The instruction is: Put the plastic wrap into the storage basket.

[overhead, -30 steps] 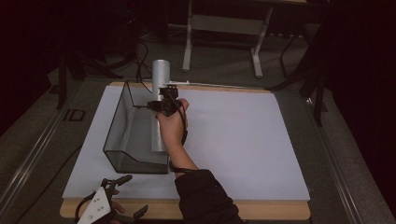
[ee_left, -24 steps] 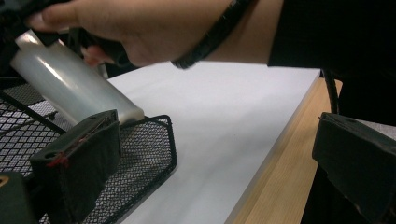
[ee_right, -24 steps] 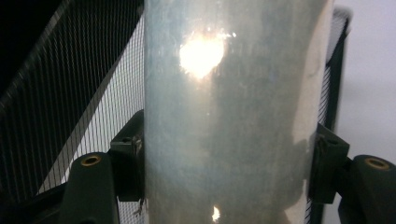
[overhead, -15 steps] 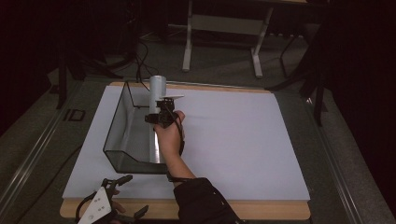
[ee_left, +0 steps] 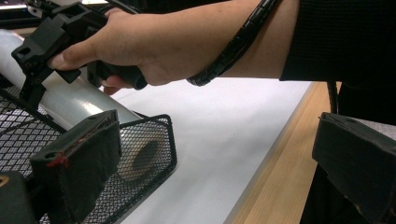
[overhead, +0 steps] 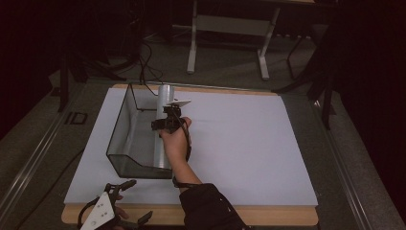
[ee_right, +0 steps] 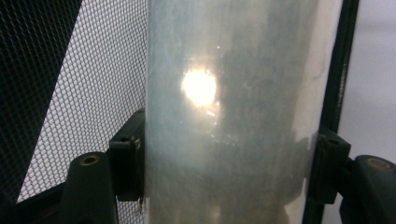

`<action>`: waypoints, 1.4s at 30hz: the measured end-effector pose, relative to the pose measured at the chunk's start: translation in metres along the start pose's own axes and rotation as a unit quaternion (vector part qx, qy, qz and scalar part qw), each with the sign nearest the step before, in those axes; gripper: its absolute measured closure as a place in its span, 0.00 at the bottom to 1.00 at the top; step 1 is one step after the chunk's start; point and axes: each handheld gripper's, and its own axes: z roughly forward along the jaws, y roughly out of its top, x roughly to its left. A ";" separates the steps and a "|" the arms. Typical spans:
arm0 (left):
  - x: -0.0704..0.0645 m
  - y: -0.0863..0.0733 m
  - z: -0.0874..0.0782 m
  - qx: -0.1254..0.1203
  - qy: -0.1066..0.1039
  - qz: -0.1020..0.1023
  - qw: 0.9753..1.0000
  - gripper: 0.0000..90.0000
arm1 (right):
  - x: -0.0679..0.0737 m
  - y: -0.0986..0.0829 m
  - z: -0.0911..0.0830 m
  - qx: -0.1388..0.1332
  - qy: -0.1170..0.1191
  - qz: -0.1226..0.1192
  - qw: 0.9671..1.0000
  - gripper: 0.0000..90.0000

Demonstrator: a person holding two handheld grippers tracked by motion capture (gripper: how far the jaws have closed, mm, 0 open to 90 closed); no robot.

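A long silvery roll (overhead: pixel 162 148) lies slanted along the right wall of a black mesh basket (overhead: pixel 116 133), its far end sticking up over the rim. My right gripper (overhead: pixel 167 120) is shut on the roll's middle. In the right gripper view the roll (ee_right: pixel 233 116) sits between the jaws of the right gripper (ee_right: pixel 229 168), with the basket's mesh (ee_right: pixel 70 84) behind. My left gripper (overhead: pixel 136 201) rests open at the table's front edge. From the left gripper (ee_left: pixel 219 163) I see the roll's near end (ee_left: pixel 70 100) in the basket's corner (ee_left: pixel 154 140).
A white sheet (overhead: pixel 249 143) covers the wooden table (overhead: pixel 268 216), with free room right of the basket. Cables and a stand's legs (overhead: pixel 227 48) are on the dark floor beyond the far edge.
The right gripper has carried the roll down and nearer, from upright above the basket to slanted inside it. The left gripper has stayed put.
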 end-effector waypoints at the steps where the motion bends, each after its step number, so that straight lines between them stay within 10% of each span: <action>1: 0.000 0.000 0.000 0.000 0.000 0.000 1.000 0.02 | 0.000 0.000 0.001 0.003 0.001 0.000 1.000 0.35; 22: 0.000 0.000 0.001 0.003 -0.005 -0.002 1.000 0.02 | 0.009 0.007 -0.001 0.057 -0.021 -0.049 0.997 0.27; 28: -0.001 0.000 0.001 0.003 -0.005 -0.002 1.000 0.02 | 0.014 0.010 -0.016 0.046 -0.053 -0.080 0.994 0.25; 42: -0.002 0.000 0.003 0.004 -0.007 -0.003 1.000 0.02 | 0.008 0.013 -0.049 0.031 -0.041 -0.144 0.988 0.16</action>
